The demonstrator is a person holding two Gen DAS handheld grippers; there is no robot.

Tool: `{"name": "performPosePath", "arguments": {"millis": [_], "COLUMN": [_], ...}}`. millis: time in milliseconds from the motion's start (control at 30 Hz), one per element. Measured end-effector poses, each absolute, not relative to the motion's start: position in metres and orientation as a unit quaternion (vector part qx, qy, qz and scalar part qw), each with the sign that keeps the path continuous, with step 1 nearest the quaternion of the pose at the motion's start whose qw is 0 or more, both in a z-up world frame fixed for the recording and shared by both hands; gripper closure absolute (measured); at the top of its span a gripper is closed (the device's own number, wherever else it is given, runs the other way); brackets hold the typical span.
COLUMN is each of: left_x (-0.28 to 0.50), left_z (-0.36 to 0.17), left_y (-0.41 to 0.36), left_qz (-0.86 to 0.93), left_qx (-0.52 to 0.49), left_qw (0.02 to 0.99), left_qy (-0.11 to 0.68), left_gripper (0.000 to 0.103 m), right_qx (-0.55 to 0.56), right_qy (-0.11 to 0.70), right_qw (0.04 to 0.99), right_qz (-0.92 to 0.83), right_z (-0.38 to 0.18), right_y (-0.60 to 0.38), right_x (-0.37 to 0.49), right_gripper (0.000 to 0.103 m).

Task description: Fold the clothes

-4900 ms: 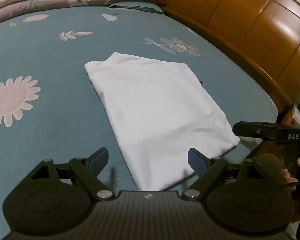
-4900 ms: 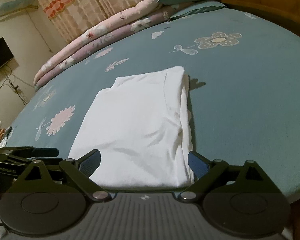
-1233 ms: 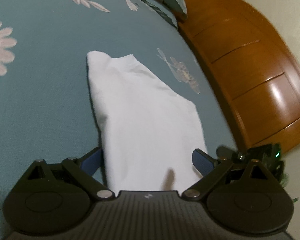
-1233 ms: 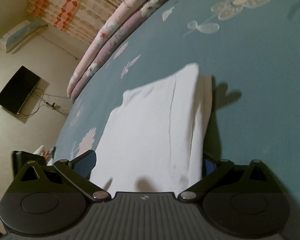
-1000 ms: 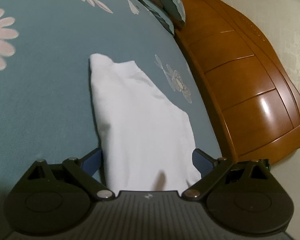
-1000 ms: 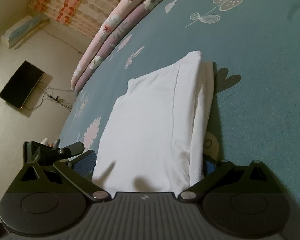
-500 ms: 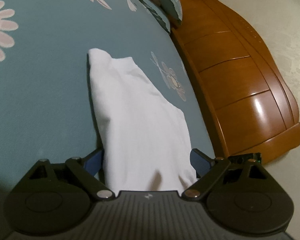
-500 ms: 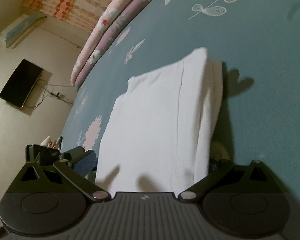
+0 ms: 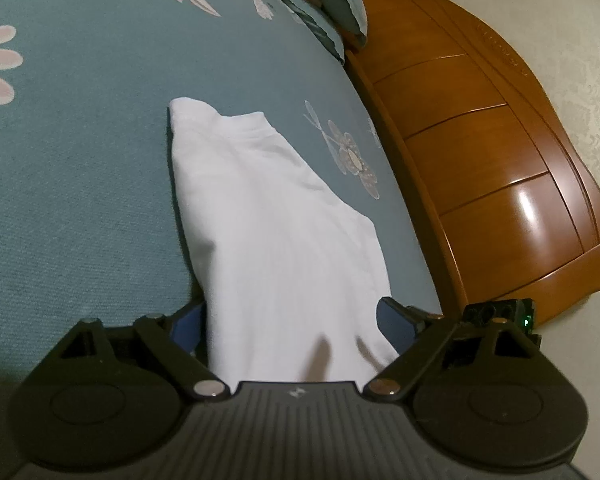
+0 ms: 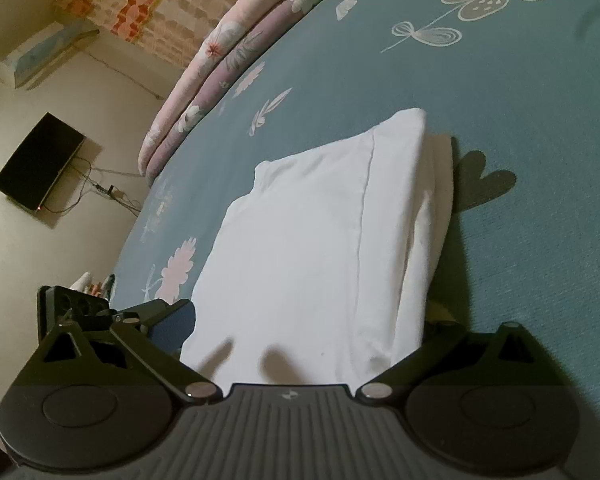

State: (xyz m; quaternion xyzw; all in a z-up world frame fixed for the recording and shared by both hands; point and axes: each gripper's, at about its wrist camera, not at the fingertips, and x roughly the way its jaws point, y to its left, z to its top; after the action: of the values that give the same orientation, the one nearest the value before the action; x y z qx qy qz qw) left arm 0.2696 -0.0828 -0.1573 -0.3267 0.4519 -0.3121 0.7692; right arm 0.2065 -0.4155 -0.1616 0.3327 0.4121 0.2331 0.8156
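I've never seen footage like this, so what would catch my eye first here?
A folded white garment lies in the middle of a teal flowered bedspread. Both grippers, left and right, straddle its near edge, their jaws closing around it. A glossy wooden headboard curves along the bed's right side in the left view.

A plain white cotton garment (image 9: 268, 232), folded into a thick rectangular stack of several layers, is lying on the teal floral bedsheet (image 9: 80, 160) near the bed's edge, with its near end rising off the sheet towards both cameras. Seen from the right wrist, the white stack (image 10: 320, 248) is showing a stitched seam running lengthwise down its top layer, while the folded edges are piling up along its right side and casting a dark shadow on the sheet. Its surface is looking smooth, with only faint creases.
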Motion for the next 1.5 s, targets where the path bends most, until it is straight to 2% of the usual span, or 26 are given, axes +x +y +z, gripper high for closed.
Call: {"name": "performPosePath", "arguments": {"millis": [67,100,133,167,200,233,267,333,367,467,867,1233,1500], "left_x": [0.269,0.268,0.267,0.267,0.266,0.266,0.266,0.266,0.266,0.265,0.260,0.250,0.253], "left_z": [-0.157,-0.157,-0.156,-0.156,-0.156,-0.156,-0.156,-0.157,-0.159,-0.164,-0.147,-0.107,-0.079], "left_y": [-0.082,-0.083,-0.083,-0.084,-0.085,-0.085,-0.085,-0.080,-0.077,-0.070,-0.086,-0.110,-0.155], "left_qz": [-0.309,-0.308,-0.306,-0.303,-0.298,-0.293,-0.286,-0.266,-0.256,-0.248,-0.212,-0.224,-0.274], "left_qx": [-0.324,-0.320,-0.317,-0.313,-0.309,-0.304,-0.299,-0.291,-0.293,-0.311,-0.267,-0.218,-0.183], "left_qw": [0.772,0.774,0.777,0.780,0.783,0.787,0.791,0.798,0.798,0.793,0.815,0.840,0.843], "left_qy": [0.452,0.451,0.450,0.450,0.450,0.450,0.451,0.456,0.460,0.461,0.468,0.444,0.425], "left_gripper": [0.020,0.020,0.023,0.025,0.029,0.035,0.041,0.068,0.071,0.072,0.076,0.081,0.081], "right_qx": [0.335,0.341,0.346,0.351,0.360,0.372,0.374,0.359,0.354,0.347,0.300,0.243,0.208], "right_qy": [0.410,0.410,0.413,0.417,0.420,0.417,0.415,0.418,0.417,0.415,0.401,0.378,0.346], "right_qw": [0.818,0.817,0.816,0.815,0.812,0.808,0.808,0.815,0.818,0.824,0.854,0.883,0.907], "right_qz": [0.226,0.218,0.209,0.197,0.188,0.188,0.189,0.180,0.177,0.170,0.139,0.136,0.120], "right_z": [-0.164,-0.166,-0.170,-0.174,-0.179,-0.183,-0.184,-0.181,-0.180,-0.179,-0.168,-0.128,-0.097], "right_y": [-0.422,-0.428,-0.432,-0.437,-0.441,-0.446,-0.447,-0.441,-0.439,-0.436,-0.420,-0.412,-0.431], "right_x": [0.203,0.202,0.201,0.201,0.201,0.200,0.199,0.200,0.199,0.197,0.186,0.181,0.173], "right_gripper": [0.022,0.036,0.053,0.063,0.079,0.081,0.082,0.082,0.082,0.082,0.081,0.083,0.083]}}
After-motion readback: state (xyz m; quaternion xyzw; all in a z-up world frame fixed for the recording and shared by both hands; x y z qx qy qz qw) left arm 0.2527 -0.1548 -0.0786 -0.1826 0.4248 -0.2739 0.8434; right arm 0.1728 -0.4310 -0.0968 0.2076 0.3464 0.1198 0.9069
